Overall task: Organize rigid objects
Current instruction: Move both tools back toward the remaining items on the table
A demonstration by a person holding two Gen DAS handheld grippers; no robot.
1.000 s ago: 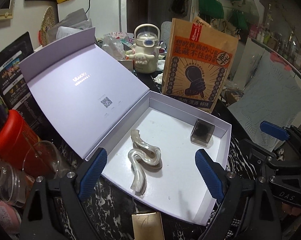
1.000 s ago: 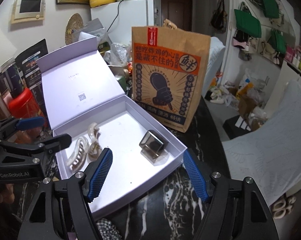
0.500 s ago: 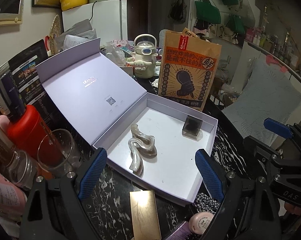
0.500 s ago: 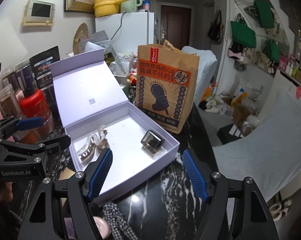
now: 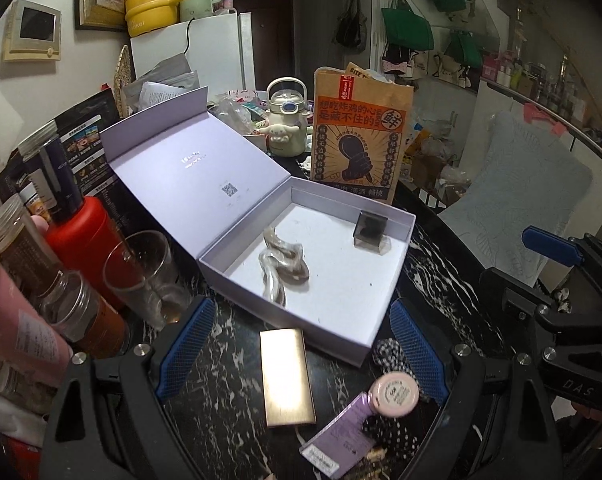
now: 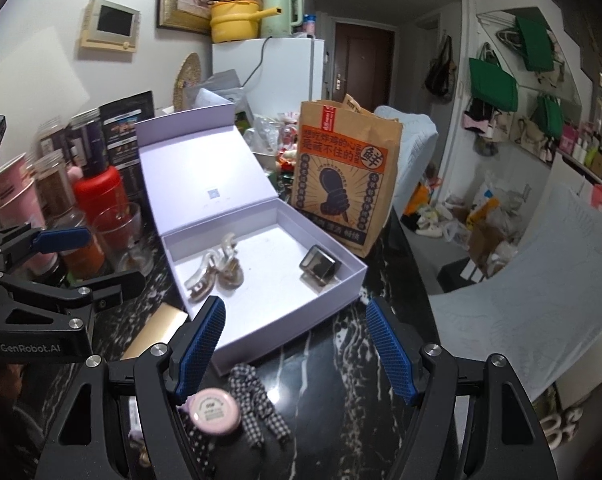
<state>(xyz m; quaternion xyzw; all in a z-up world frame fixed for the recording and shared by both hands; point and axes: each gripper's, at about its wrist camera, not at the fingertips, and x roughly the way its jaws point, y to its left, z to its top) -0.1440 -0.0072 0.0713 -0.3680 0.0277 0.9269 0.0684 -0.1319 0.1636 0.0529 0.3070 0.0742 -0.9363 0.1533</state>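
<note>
An open lilac box (image 5: 397, 280) (image 6: 341, 292) lies on the dark marble table. In it are pearly hair claws (image 5: 281, 264) (image 6: 217, 268) and a dark square clip (image 5: 371, 228) (image 6: 319, 266). In front of the box lie a gold flat case (image 5: 287, 376) (image 6: 157, 332), a round pink compact (image 5: 395, 394) (image 6: 215, 410), a checked fabric bow (image 5: 389, 354) (image 6: 257, 396) and a lilac tag (image 5: 337, 436). My left gripper (image 5: 301, 352) is open and empty above the gold case. My right gripper (image 6: 293, 348) is open and empty before the box.
A brown paper bag (image 5: 361, 140) (image 6: 345, 176) stands behind the box. A glass (image 5: 141, 276), a red bottle (image 5: 85, 240), jars (image 5: 17, 240) and a pink tube (image 5: 9, 328) crowd the left. A cream kettle (image 5: 287, 120) stands at the back.
Both grippers have drawn back and up from the box. The gold case, pink compact, bow and tag have come into view in front of it. Both stay open.
</note>
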